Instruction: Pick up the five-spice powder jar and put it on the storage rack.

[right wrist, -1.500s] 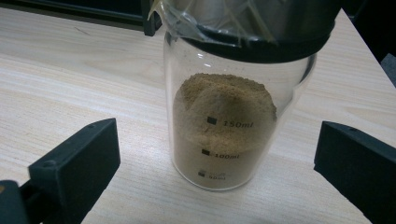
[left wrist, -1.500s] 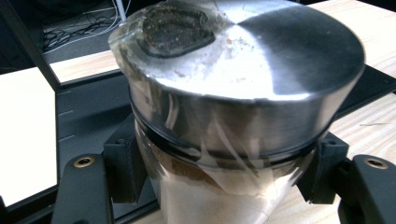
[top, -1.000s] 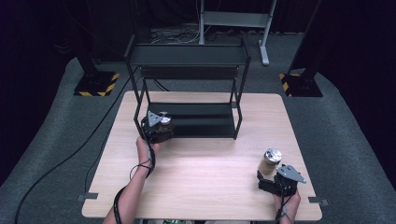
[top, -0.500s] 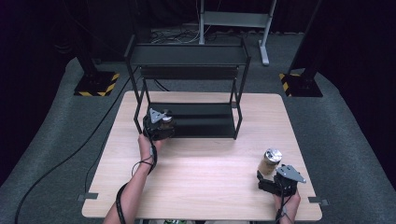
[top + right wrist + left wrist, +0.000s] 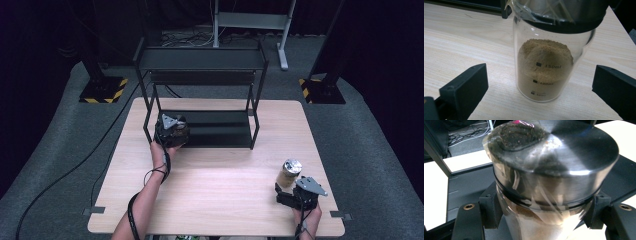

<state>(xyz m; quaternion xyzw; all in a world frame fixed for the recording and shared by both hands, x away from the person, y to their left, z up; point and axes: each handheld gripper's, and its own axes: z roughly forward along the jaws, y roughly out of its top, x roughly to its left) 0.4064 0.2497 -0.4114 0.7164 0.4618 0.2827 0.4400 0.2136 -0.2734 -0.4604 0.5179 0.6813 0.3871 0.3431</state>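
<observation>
From the high view, a light wooden table (image 5: 215, 200) stands on grey carpet in a dark room, with hazard-striped stand feet (image 5: 102, 90) on either side and a grey desk frame (image 5: 252, 22) behind. A black two-tier metal shelf rack (image 5: 202, 95) stands on the far half of the table. The left gripper (image 5: 171, 131) sits at the front left corner of the rack's lower shelf, just beside the left front post, and grips a metal-lidded jar (image 5: 180, 124). Well apart, near the table's right front corner, the right gripper (image 5: 295, 192) points at a second jar of brown powder (image 5: 289, 172) that stands upright just ahead of it.

In the left gripper view, the jar (image 5: 554, 182) stands between the two jaws, whose pads press on its glass body below the brushed metal lid; clear film wraps the lid's edge. The dark lower shelf (image 5: 466, 185) lies behind and beneath it, and a rack post (image 5: 436, 157) rises to the left.

In the right gripper view, the jaws stand wide apart with the powder jar (image 5: 549, 67) upright on the wood (image 5: 461, 37) between and a little ahead of them, touching neither; its glass bears volume marks
</observation>
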